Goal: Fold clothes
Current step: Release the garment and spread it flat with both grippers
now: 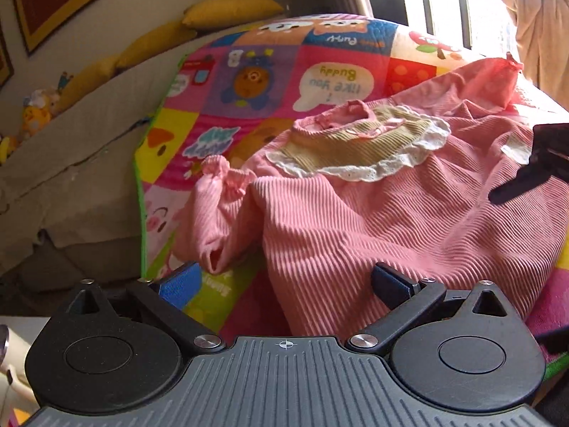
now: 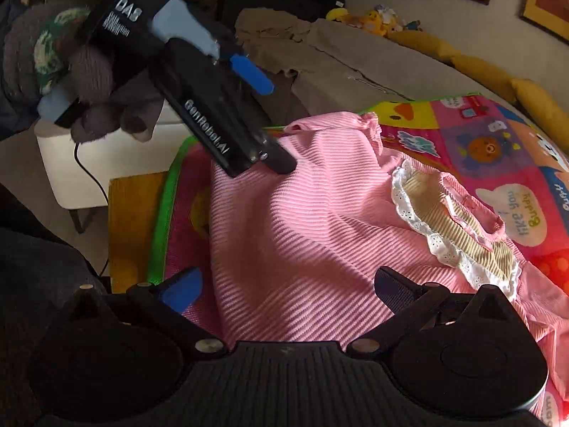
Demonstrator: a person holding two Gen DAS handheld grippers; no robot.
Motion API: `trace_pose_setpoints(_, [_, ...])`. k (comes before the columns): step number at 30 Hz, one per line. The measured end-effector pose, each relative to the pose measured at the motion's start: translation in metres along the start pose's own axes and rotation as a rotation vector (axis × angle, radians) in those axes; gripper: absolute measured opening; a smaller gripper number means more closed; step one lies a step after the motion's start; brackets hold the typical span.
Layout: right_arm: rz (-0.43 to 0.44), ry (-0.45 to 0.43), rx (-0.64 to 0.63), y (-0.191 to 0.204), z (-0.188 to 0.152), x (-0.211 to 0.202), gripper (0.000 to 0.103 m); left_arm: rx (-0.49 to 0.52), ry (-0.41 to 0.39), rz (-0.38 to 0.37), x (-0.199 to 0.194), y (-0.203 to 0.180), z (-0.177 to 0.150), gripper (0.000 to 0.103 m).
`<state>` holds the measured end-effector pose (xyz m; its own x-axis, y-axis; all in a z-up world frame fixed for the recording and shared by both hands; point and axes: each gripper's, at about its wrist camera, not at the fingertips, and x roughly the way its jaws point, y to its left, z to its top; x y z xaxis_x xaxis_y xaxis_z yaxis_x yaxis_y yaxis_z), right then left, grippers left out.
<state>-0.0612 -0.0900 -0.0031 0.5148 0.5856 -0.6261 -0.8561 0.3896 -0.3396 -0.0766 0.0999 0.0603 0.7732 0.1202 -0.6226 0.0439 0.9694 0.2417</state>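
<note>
Pink ribbed child's dress [image 1: 373,213] lies spread, rumpled, on the colourful quilted play mat [image 1: 270,71]; left gripper [image 1: 284,281] and right gripper [image 2: 288,284] gape wide, empty. Smooth wrinkles before creasing.

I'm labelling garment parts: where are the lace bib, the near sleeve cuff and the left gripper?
lace bib [image 1: 359,142], left wrist view, tan ribbed centre.
sleeve cuff [image 1: 222,174], left wrist view, gathered ruffle.
left gripper [image 2: 275,124], right wrist view, between fingertips.
</note>
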Motion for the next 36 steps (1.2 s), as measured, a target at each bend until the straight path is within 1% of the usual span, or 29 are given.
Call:
trace_pose_setpoints(1, [0.023, 0.000, -0.032, 0.010, 0.006, 0.006, 0.103, -0.002, -0.019, 0.000, -0.004, 0.001, 0.004, 0.103])
trace_pose_setpoints(2, [0.026, -0.003, -0.050, 0.015, 0.011, 0.012, 0.103, 0.003, -0.039, -0.007, -0.010, 0.002, 0.007, 0.103])
trace_pose_setpoints(4, [-0.115, -0.028, 0.028, -0.007, 0.016, 0.014, 0.103, 0.012, -0.079, -0.021, -0.023, 0.003, 0.014, 0.103])
trace_pose_setpoints(6, [-0.216, -0.069, 0.131, -0.033, 0.018, 0.008, 0.103, 0.061, -0.111, -0.094, -0.038, -0.003, 0.010, 0.103])
trace_pose_setpoints(7, [-0.248, -0.080, 0.170, -0.045, 0.018, 0.005, 0.103, 0.094, -0.121, -0.139, -0.045, -0.008, 0.006, 0.103])
trace_pose_setpoints(9, [-0.305, -0.101, 0.244, -0.065, 0.018, -0.001, 0.103, 0.169, -0.101, -0.181, -0.048, -0.023, -0.004, 0.103])
trace_pose_setpoints(10, [-0.301, -0.106, 0.257, -0.069, 0.016, -0.003, 0.103, 0.203, -0.083, -0.170, -0.043, -0.031, -0.008, 0.103])
trace_pose_setpoints(12, [-0.290, -0.114, 0.280, -0.076, 0.014, -0.009, 0.103, 0.269, -0.042, -0.122, -0.029, -0.047, -0.015, 0.103])
trace_pose_setpoints(13, [-0.283, -0.114, 0.277, -0.075, 0.012, -0.011, 0.103, 0.281, -0.025, -0.093, -0.020, -0.052, -0.016, 0.103])
trace_pose_setpoints(15, [-0.264, -0.112, 0.266, -0.072, 0.009, -0.013, 0.103, 0.256, -0.007, -0.045, -0.004, -0.050, -0.011, 0.103])
trace_pose_setpoints(19, [-0.148, -0.085, 0.137, -0.045, 0.008, 0.003, 0.103, 0.173, -0.034, 0.048, 0.007, -0.028, 0.010, 0.103])
trace_pose_setpoints(20, [-0.140, -0.072, 0.101, -0.037, 0.007, 0.005, 0.103, 0.156, -0.043, 0.064, 0.008, -0.021, 0.015, 0.103])
trace_pose_setpoints(21, [-0.153, -0.054, 0.045, -0.025, 0.007, 0.011, 0.103, 0.142, -0.050, 0.071, 0.007, -0.016, 0.019, 0.103])
trace_pose_setpoints(22, [-0.186, -0.040, 0.004, -0.018, 0.008, 0.018, 0.103, 0.131, -0.055, 0.076, 0.007, -0.011, 0.023, 0.103])
trace_pose_setpoints(24, [-0.261, -0.019, -0.030, -0.014, 0.012, 0.034, 0.103, 0.133, -0.066, 0.077, 0.003, -0.008, 0.024, 0.103])
trace_pose_setpoints(26, [-0.273, -0.013, 0.028, -0.024, 0.017, 0.043, 0.103, 0.139, -0.076, 0.076, -0.002, -0.005, 0.023, 0.103])
trace_pose_setpoints(28, [-0.282, -0.008, 0.088, -0.034, 0.022, 0.052, 0.103, 0.153, -0.086, 0.056, -0.008, -0.005, 0.018, 0.103])
trace_pose_setpoints(30, [-0.256, -0.030, 0.132, -0.040, 0.027, 0.054, 0.103, 0.147, -0.098, 0.018, -0.018, -0.001, 0.012, 0.103])
trace_pose_setpoints(31, [-0.234, -0.043, 0.144, -0.041, 0.029, 0.054, 0.103, 0.125, -0.109, 0.001, -0.023, 0.004, 0.012, 0.103])
trace_pose_setpoints(32, [-0.189, -0.053, 0.137, -0.037, 0.033, 0.055, 0.103, 0.097, -0.120, -0.014, -0.029, 0.010, 0.011, 0.103])
trace_pose_setpoints(33, [-0.145, -0.064, 0.125, -0.032, 0.036, 0.056, 0.103, 0.058, -0.139, -0.016, -0.036, 0.018, 0.013, 0.103])
trace_pose_setpoints(36, [-0.030, -0.107, 0.019, 0.001, 0.042, 0.055, 0.103, -0.076, -0.206, -0.004, -0.056, 0.044, 0.023, 0.103])
